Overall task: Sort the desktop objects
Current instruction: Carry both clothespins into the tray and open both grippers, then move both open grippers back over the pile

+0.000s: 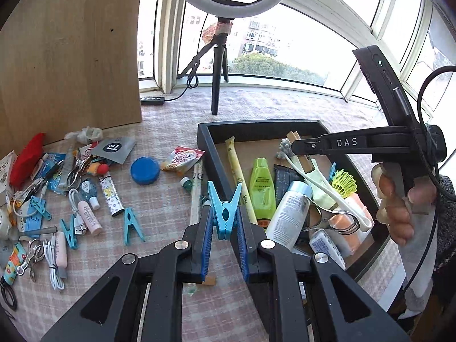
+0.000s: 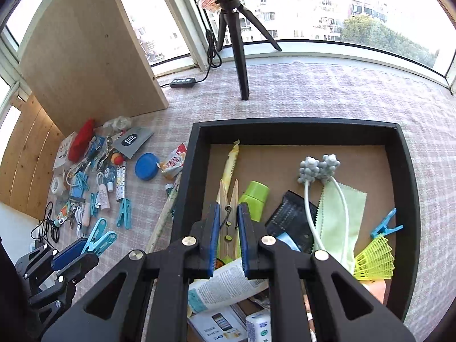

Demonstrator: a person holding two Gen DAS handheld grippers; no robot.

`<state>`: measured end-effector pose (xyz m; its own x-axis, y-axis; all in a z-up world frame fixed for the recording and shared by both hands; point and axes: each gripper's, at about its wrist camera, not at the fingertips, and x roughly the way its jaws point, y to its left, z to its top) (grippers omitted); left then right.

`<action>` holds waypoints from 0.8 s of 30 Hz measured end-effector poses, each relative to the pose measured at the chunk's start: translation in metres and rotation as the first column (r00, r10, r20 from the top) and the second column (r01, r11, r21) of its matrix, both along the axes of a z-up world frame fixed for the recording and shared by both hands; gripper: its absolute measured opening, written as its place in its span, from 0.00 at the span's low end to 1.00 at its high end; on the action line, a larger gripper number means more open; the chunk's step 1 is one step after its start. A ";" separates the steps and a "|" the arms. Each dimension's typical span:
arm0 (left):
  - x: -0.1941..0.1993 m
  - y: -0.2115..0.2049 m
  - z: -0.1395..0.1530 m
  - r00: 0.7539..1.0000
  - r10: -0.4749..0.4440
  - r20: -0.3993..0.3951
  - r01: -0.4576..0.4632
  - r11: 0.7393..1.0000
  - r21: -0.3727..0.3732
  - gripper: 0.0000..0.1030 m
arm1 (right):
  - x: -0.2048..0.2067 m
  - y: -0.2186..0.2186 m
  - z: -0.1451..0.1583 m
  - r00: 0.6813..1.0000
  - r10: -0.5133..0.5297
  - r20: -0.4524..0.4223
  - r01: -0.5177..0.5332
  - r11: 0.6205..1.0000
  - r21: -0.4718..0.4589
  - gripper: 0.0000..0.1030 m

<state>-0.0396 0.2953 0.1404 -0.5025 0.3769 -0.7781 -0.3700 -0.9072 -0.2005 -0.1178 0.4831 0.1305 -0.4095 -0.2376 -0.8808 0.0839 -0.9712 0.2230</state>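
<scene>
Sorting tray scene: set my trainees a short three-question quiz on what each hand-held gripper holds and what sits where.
1. True or false: the left hand-held gripper is shut on a blue clothes peg.
2. Multiple choice: the right hand-held gripper holds A) a shuttlecock, B) a wooden clothes peg, C) a green bottle.
3. Fill in: the blue round lid lies on the checked cloth, ______ the black tray.

Key: 1 true; 2 B; 3 outside.
</scene>
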 end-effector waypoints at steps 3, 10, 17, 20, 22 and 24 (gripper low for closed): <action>0.004 0.030 0.004 0.999 -0.053 -0.002 0.053 0.999 0.003 0.15 | 0.003 0.024 0.002 0.999 -0.040 -0.005 0.040 0.999 0.009 0.13; 0.020 0.071 0.014 0.992 -0.111 -0.059 0.108 0.993 -0.038 0.79 | 0.012 0.051 0.004 0.996 -0.088 -0.033 0.089 0.996 0.027 0.40; 0.023 0.070 0.016 0.992 -0.107 -0.071 0.102 0.992 -0.072 0.79 | 0.018 0.045 0.008 0.996 -0.068 -0.049 0.069 0.997 0.019 0.40; 0.024 0.066 0.016 0.993 -0.095 -0.072 0.089 0.993 -0.072 0.79 | 0.018 0.041 0.008 0.997 -0.061 -0.053 0.062 0.998 0.017 0.40; 0.025 0.063 0.016 0.994 -0.086 -0.073 0.081 0.994 -0.071 0.79 | 0.019 0.037 0.008 0.997 -0.054 -0.054 0.055 0.998 0.018 0.40; 0.025 0.059 0.016 0.994 -0.076 -0.072 0.071 0.995 -0.069 0.79 | 0.019 0.034 0.008 0.997 -0.048 -0.055 0.049 0.999 0.020 0.40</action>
